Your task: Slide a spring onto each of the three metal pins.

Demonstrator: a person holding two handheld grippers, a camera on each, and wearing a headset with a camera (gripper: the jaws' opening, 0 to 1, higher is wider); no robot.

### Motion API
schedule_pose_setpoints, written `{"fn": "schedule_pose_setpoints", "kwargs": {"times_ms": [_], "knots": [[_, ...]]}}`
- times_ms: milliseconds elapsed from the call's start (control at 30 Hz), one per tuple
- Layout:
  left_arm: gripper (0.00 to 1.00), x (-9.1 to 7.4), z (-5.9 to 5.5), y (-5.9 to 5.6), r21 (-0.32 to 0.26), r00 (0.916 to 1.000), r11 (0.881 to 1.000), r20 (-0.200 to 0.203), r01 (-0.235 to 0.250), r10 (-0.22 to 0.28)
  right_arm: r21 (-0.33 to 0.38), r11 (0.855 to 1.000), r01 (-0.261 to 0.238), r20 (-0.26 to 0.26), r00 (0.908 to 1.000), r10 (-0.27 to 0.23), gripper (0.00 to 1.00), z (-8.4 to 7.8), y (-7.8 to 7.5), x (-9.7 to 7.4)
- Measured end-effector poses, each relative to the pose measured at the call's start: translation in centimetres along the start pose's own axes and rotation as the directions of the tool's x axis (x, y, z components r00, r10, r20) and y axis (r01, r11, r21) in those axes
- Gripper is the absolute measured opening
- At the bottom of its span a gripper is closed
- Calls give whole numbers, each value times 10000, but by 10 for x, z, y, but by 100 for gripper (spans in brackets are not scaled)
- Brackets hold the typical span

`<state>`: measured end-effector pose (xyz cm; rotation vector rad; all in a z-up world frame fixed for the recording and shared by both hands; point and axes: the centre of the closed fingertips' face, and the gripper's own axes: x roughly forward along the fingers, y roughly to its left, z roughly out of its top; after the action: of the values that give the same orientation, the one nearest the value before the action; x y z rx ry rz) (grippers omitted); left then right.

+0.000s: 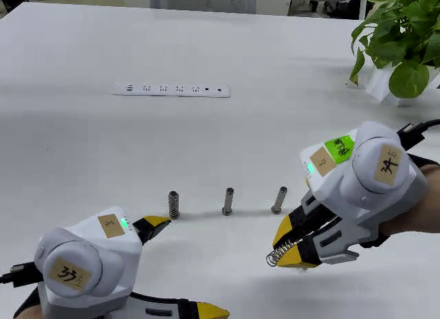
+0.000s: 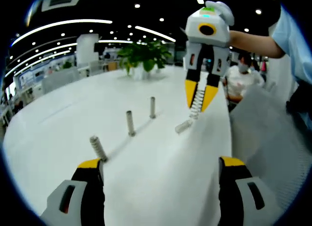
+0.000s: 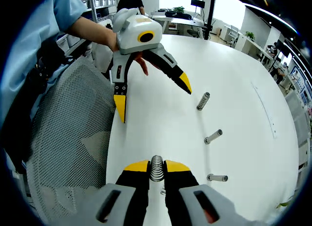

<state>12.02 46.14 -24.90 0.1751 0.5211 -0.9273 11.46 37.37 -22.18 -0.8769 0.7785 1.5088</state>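
Near the table's [image 1: 82,147] front edge the right gripper [image 1: 285,247] pinches a spring [image 1: 277,254] short of the nearest bare pin [image 1: 279,199], and had best stand it upright over that pin's top before lowering; the left gripper [image 1: 187,267] gapes wide, empty.

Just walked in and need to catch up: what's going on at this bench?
A person works two handheld grippers at a white table. The right gripper is shut on a spring, close to the three upright pins. The leftmost pin already carries a spring; the middle pin and the rightmost pin are bare. The left gripper is open and empty beside the leftmost pin.
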Motion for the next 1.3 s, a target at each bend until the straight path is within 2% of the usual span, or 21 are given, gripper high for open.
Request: {"fn": "schedule_pose_setpoints", "kwargs": {"times_ms": [233, 667, 900, 1167, 1300], "knots": [[100, -9, 0, 12, -365, 9988, 9983, 160, -455, 461, -431, 9991, -18, -288, 9996, 5, 12, 6, -14, -7], [100, -21, 0, 24, -599, 9951, 9943, 388, -883, 907, -1313, 9911, -212, -949, 9954, 88, 12, 17, -38, -9], [100, -25, -3, 26, -663, 9944, 9931, 375, -963, 989, -1710, 9850, -217, -1269, 9919, -2, 12, 26, -56, -12], [100, -28, -5, 27, -730, 9936, 9921, 428, -1017, 1050, -1946, 9806, -251, -1717, 9851, -88, 12, 25, -85, -11], [100, -28, -5, 27, -734, 9937, 9923, 437, -999, 1033, -2089, 9775, -286, -1887, 9820, -116, 12, 29, -91, -8]]}}
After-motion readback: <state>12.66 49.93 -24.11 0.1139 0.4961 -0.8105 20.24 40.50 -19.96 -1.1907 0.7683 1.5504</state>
